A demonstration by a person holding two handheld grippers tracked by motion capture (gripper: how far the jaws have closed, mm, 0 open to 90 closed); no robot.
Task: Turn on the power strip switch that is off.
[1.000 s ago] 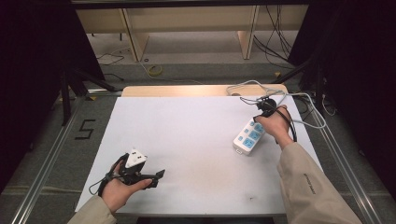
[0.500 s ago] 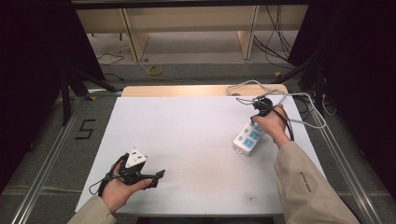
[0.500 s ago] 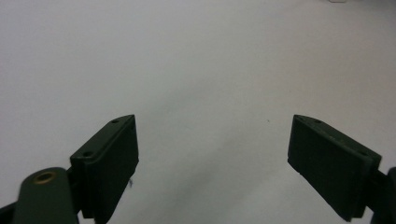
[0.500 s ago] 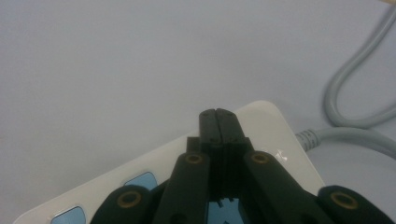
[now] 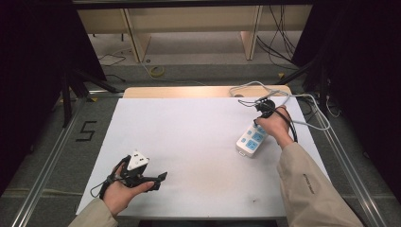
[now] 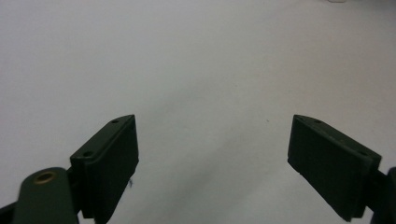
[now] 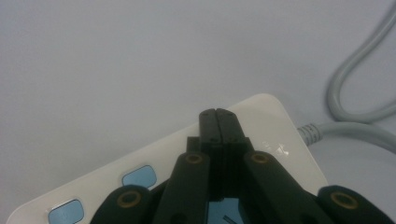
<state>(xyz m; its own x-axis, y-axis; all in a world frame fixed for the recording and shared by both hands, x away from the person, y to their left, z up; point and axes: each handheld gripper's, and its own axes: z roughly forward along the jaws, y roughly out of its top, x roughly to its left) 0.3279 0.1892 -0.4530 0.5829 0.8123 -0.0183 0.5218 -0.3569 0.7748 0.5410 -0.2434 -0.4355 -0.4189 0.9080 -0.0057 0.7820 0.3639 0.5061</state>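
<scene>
A white power strip (image 5: 249, 140) with blue sockets lies on the right side of the white table (image 5: 198, 137). Its grey cord (image 5: 302, 100) loops off past the far right corner. My right gripper (image 5: 261, 123) is held over the strip's far end. In the right gripper view its jaws (image 7: 219, 115) are pressed together, empty, above the strip's cord end (image 7: 273, 122), where the cord (image 7: 359, 131) comes out. I cannot tell whether the tips touch the strip. At the near left, my left gripper (image 5: 158, 179) rests low over bare table, its jaws (image 6: 212, 122) wide apart with nothing between them.
A wooden board (image 5: 179, 91) runs along the table's far edge. Metal rails (image 5: 52, 156) flank the table, with a "5" marked on the floor (image 5: 86, 131) to the left. Wooden shelving (image 5: 189, 21) and loose cables (image 5: 279, 45) stand beyond.
</scene>
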